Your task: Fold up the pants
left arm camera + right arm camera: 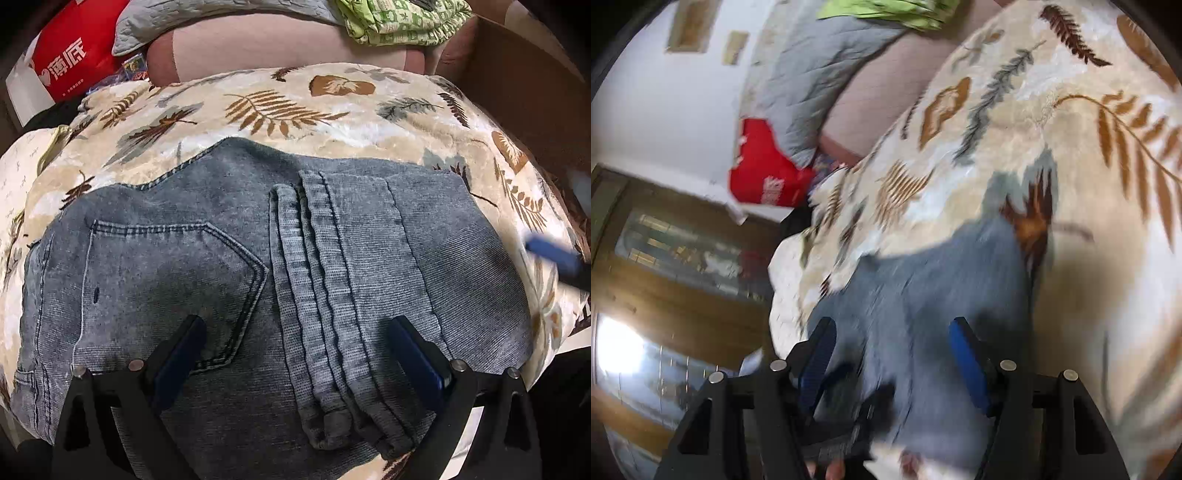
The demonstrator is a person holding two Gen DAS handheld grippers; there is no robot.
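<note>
Grey-blue denim pants (pixel 229 266) lie folded on a leaf-patterned blanket (pixel 280 107), back pocket at the left and leg hems (pixel 317 280) laid over the middle. My left gripper (pixel 295 332) is open and empty, its fingers just above the pants. The tip of my right gripper shows as a blue blur at the right edge of the left wrist view (pixel 554 254). In the blurred right wrist view my right gripper (pixel 890 332) is open and empty above the pants (pixel 923 280), and the blanket (pixel 1071 147) lies beyond.
A red bag (pixel 70 55), a grey quilt (pixel 221 14) and green cloth (pixel 399 18) lie at the back. A brown cardboard box (pixel 524 92) stands at the right. In the right wrist view a wooden cabinet (pixel 683 277) stands at the left.
</note>
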